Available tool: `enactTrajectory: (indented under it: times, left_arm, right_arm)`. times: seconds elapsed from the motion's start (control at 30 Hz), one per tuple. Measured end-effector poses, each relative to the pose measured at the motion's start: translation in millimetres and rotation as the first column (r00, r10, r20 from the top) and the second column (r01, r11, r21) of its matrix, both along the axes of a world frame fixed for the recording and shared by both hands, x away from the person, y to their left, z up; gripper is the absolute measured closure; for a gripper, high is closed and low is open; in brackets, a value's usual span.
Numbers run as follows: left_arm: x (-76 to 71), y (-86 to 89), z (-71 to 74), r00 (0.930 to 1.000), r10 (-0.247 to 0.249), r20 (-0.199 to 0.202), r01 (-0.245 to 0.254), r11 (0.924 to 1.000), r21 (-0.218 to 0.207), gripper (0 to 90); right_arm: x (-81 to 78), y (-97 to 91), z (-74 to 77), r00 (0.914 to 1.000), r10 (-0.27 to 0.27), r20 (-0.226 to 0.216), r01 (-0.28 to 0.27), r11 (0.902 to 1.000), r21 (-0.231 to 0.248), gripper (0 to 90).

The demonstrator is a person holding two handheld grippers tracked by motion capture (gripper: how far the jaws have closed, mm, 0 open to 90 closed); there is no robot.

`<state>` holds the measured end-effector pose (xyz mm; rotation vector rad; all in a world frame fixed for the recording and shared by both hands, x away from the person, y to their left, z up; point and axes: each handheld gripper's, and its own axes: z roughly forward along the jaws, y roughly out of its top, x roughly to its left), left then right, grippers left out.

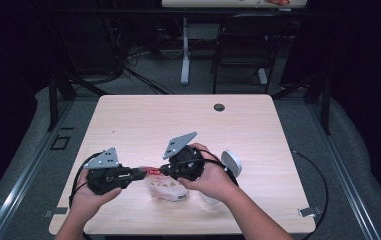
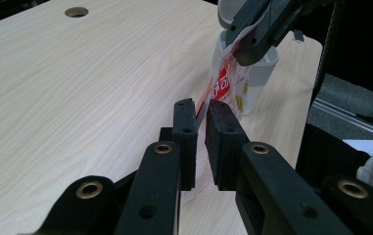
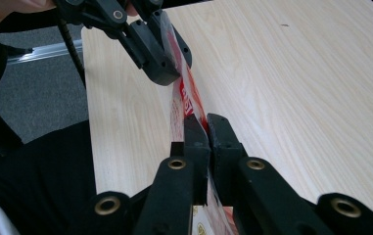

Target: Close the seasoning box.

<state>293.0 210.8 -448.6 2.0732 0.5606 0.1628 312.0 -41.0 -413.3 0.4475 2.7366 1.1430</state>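
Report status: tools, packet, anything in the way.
Left tool and right tool both shut on packet top edge. Packet hangs above table. White container beside it.

Desk (image 1: 143, 120) looks like pale matt wood laminate; the snack bag (image 2: 223, 85) is glossy thin plastic, the jaws matt black plastic.
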Motion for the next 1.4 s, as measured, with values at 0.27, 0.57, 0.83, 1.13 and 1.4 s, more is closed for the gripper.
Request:
enactTrajectory:
  times: [0.27,0.57,0.83,1.13,1.4]
  left_arm:
    - [-0.1,-2.2,-1.1,1.0000,-0.006,0.000,0.005,0.9999,0.010,81.6]
    - [-0.1,-3.7,-2.9,1.0000,-0.004,0.003,0.004,1.0000,0.008,76.7]
    - [0.3,-3.7,-3.4,1.0000,-0.003,0.005,0.003,1.0000,0.004,72.3]
    - [2.0,-4.5,-7.2,1.0000,0.007,0.004,-0.007,1.0000,-0.002,65.5]
    - [4.0,-6.4,-13.0,1.0000,0.006,-0.003,-0.006,1.0000,-0.006,61.1]
  right_arm:
    - [0.6,-0.2,0.9,0.9999,0.016,0.004,-0.016,0.9998,-0.013,89.4]
    - [1.0,-1.4,0.7,1.0000,0.008,-0.001,-0.008,1.0000,-0.003,90.0]
    - [1.2,-6.2,1.6,1.0000,-0.006,0.001,0.006,0.9999,0.011,90.0]
    - [-1.7,-13.0,8.0,0.9998,-0.016,0.011,0.015,0.9991,0.040,90.0]
    - [-2.4,-19.0,13.0,0.9996,-0.022,0.019,0.021,0.9982,0.056,90.0]
